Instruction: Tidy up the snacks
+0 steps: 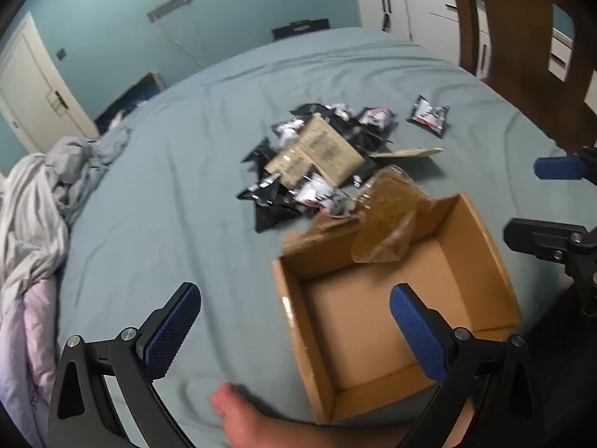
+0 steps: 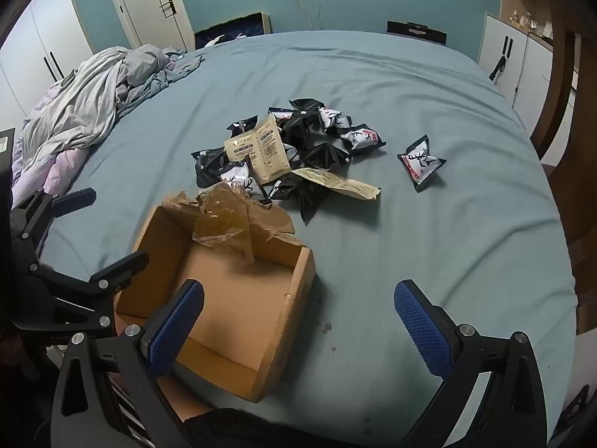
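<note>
An open cardboard box [image 1: 373, 317] [image 2: 294, 298] with nothing inside sits on the blue bedsheet, with crumpled clear tape [image 1: 388, 216] [image 2: 224, 220] hanging over its torn far wall. Beyond it lies a pile of black-and-white snack packets [image 1: 268, 198] [image 2: 358, 138] with tan sachets [image 1: 317, 149] [image 2: 261, 149] on top. One packet [image 1: 429, 115] [image 2: 421, 162] lies apart to the right. My left gripper [image 1: 294, 298] [image 2: 100, 229] hovers open over the box's left wall. My right gripper [image 2: 298, 295] [image 1: 541, 201] hovers open over the box's right wall. Neither holds anything.
Crumpled grey and pink bedding [image 1: 37, 205] [image 2: 93, 104] is heaped at the bed's left side. Part of a person's bare limb [image 1: 242, 418] rests on the sheet near the box. A wooden frame [image 1: 522, 37] and white cabinets [image 2: 522, 59] stand beyond the bed's right edge.
</note>
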The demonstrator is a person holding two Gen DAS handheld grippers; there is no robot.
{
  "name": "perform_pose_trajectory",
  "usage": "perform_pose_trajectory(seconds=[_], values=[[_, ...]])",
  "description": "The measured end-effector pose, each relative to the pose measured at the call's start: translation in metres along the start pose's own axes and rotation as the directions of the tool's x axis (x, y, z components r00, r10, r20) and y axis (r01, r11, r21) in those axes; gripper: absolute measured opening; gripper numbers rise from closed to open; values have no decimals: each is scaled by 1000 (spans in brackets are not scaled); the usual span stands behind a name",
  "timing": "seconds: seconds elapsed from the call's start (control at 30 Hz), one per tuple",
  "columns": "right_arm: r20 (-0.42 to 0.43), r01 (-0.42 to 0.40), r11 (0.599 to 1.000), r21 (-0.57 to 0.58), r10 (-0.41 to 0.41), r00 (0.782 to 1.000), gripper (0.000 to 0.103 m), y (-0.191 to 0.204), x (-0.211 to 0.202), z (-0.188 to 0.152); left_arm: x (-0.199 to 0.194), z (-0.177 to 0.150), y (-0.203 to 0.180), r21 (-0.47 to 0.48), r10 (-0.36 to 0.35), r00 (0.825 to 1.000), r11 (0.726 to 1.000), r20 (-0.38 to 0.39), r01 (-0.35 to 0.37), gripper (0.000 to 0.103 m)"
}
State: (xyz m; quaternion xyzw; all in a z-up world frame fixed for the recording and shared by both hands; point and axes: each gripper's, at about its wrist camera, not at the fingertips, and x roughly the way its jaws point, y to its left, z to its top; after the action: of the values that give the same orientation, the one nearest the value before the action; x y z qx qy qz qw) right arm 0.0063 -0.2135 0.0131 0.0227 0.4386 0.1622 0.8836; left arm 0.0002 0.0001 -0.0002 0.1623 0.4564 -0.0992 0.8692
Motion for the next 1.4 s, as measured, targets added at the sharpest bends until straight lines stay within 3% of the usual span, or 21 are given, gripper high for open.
perform_pose_trajectory(seconds=[0.27,1.13,1.4], values=[[8,3,1000,-2,-3,1000,103,2,-3,-1,3,5,1,-49,-87,995,995,-56,84,103],[-10,3,1000,0,-3,1000,103,0,1,0,0,-2,-8,11,-62,998,998,-25,62,102],[-21,6,1000,-1,-6,1000,103,1,3,0,0,-2,-8,21,-12,1000,1000,-1,12,102]])
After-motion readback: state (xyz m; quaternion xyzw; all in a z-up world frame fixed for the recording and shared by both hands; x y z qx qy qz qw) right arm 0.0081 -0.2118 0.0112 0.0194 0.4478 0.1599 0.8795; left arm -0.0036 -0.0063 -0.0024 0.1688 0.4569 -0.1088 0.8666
